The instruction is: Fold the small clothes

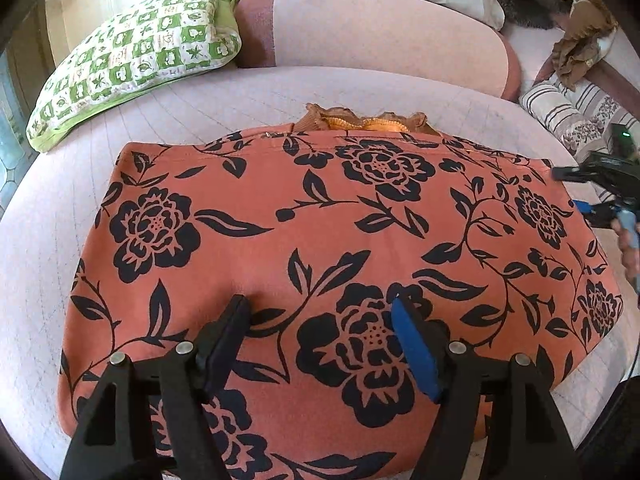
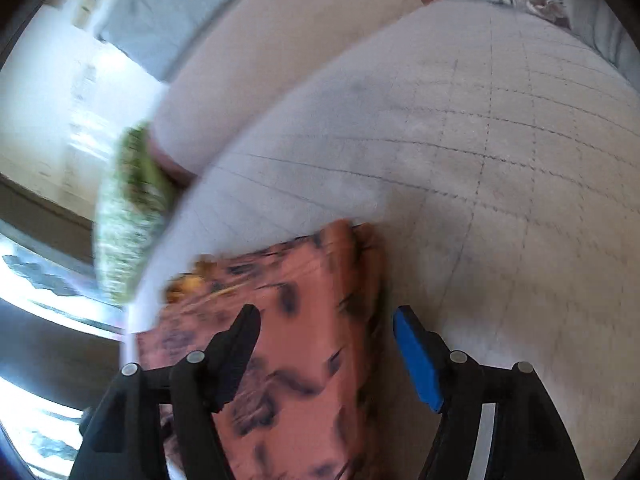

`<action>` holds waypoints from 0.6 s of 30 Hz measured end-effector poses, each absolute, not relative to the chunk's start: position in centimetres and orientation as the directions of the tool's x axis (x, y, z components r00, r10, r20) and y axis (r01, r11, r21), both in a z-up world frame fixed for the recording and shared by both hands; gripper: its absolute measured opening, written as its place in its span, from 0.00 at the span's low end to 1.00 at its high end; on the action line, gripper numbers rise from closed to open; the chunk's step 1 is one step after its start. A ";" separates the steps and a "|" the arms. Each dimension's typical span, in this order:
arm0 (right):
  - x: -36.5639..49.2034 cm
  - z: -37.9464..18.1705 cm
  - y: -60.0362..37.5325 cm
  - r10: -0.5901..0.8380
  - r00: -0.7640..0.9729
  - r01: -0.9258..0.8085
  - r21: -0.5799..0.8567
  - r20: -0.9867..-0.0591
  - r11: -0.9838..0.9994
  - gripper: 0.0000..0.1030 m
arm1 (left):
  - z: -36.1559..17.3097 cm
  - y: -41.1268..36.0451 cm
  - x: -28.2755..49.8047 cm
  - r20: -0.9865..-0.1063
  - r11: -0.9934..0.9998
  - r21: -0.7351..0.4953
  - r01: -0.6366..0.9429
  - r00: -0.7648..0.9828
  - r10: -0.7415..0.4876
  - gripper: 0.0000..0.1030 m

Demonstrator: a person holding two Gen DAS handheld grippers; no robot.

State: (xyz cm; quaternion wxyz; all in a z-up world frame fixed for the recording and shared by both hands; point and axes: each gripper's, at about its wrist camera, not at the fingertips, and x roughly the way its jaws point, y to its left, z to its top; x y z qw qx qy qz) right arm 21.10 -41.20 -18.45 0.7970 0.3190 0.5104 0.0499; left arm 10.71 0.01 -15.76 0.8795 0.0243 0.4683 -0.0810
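Both fingers (image 1: pixel 236 312) apart — garment (image 1: pixel 320 220) unheld

Your left view is sharp and evenly daylit, with soft shadows under the pillow (image 1: pixel 136 52). Your right view is smeared by motion blur; left of the cloth (image 2: pixel 296 344) a window (image 2: pixel 44 120) glares white. Both bend and darken at the edges.

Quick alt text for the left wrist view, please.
An orange floral garment lies flat on a pale quilted bed, with the open left gripper over its near edge. A green checked pillow sits beyond.
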 end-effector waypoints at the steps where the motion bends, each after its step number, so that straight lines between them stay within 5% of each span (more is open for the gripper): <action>1: 21.5 -18.5 -40.8 0.415 0.466 0.234 0.561 -0.781 0.794 0.31 | -15.7 0.0 10.7 -0.828 0.985 -0.030 0.168 0.548 -0.119 0.72; 2: 21.7 -18.2 -40.2 0.426 0.454 0.209 0.558 -0.783 0.803 0.15 | -15.7 0.1 10.6 -0.826 0.985 -0.029 0.171 0.551 -0.120 0.73; 7: 21.6 -19.2 -41.5 0.329 0.484 0.295 0.506 -0.811 0.811 0.14 | -15.8 0.0 10.6 -0.823 0.984 -0.022 0.177 0.555 -0.118 0.75; 9: 21.1 -18.4 -41.3 0.340 0.508 0.273 0.522 -0.792 0.808 0.21 | -15.7 0.1 10.7 -0.827 0.984 -0.028 0.176 0.549 -0.122 0.75; 10: 20.7 -17.8 -41.4 0.362 0.508 0.268 0.542 -0.782 0.796 0.32 | -15.5 0.2 10.7 -0.830 0.984 -0.036 0.177 0.542 -0.128 0.75; 11: 19.8 -16.8 -41.4 0.372 0.523 0.259 0.559 -0.767 0.787 0.54 | -15.4 0.3 10.8 -0.832 0.984 -0.042 0.174 0.540 -0.131 0.75; 13: 17.0 -14.5 -41.7 0.324 0.592 0.265 0.558 -0.738 0.787 0.71 | -14.9 0.7 10.7 -0.829 0.985 -0.065 0.158 0.541 -0.141 0.75; 18: 6.6 -10.8 -41.7 0.292 0.701 0.299 0.640 -0.651 0.708 0.71 | -13.9 1.3 10.3 -0.809 0.988 -0.101 0.120 0.568 -0.151 0.75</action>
